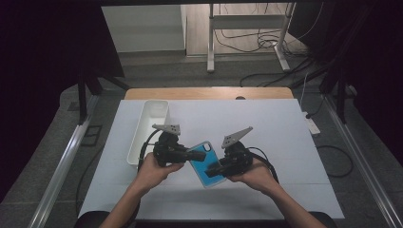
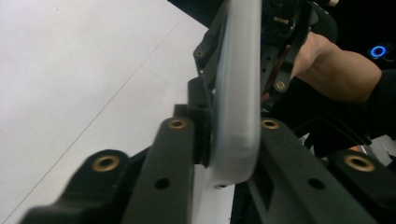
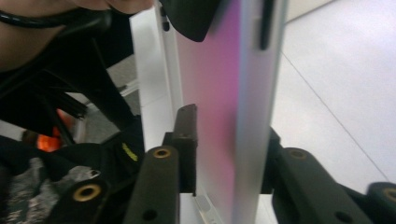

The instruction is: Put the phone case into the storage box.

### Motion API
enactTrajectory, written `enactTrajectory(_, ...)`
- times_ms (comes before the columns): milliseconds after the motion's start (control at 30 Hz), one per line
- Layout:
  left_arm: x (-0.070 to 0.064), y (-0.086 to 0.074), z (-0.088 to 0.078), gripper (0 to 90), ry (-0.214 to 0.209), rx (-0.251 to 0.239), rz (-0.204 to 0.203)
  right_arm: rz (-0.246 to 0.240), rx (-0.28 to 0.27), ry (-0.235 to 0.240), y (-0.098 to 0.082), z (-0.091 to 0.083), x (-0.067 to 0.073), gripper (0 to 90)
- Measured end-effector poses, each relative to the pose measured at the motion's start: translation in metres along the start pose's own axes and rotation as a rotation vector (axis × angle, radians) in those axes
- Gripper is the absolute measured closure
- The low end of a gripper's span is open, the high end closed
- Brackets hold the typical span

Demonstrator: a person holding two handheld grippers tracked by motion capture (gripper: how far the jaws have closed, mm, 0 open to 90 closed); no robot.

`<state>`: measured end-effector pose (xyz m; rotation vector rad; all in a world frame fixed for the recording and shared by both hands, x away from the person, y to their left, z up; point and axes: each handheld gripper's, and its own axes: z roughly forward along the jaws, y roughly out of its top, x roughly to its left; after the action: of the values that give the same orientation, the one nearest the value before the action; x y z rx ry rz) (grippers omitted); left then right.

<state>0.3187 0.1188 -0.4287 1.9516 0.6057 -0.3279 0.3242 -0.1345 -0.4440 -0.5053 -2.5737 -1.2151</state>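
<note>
A phone in a blue case (image 1: 205, 164) hangs over the white table between both grippers, with its blue back facing up. My left gripper (image 1: 198, 155) is shut on its upper end, coming in from the left. In the left gripper view the phone's pale edge (image 2: 237, 93) stands upright between the two black jaws. My right gripper (image 1: 215, 169) comes in from the right and grips the lower end. In the right gripper view the phone (image 3: 224, 107) sits between the pads (image 3: 187, 135), which press on it. Both hands hold the grippers near the table's front middle.
A white rectangular tray (image 1: 147, 128) lies on the left of the white table sheet (image 1: 275, 133). The table's wooden far edge (image 1: 209, 93) shows behind it. A power strip (image 1: 312, 124) and cables lie on the floor to the right.
</note>
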Motion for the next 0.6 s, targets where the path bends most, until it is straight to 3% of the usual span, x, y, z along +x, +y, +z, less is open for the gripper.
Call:
enactTrajectory(167,0.0023,-0.001,-0.0004,72.6,-0.013,-0.012,-0.004,-0.002,-0.018,0.032,0.0012,-0.0038,0.0014,85.5)
enactTrajectory(433,-0.0001,-0.0005,0.0004,65.6,0.028,-0.022,0.003,-0.01,-0.014,-0.008,0.0032,-0.0052,0.005,85.6)
enactTrajectory(600,-0.0027,0.0004,-0.0007,55.7,0.108,-0.032,0.017,-0.023,-0.023,-0.06,0.0044,-0.0068,0.0079,85.6)
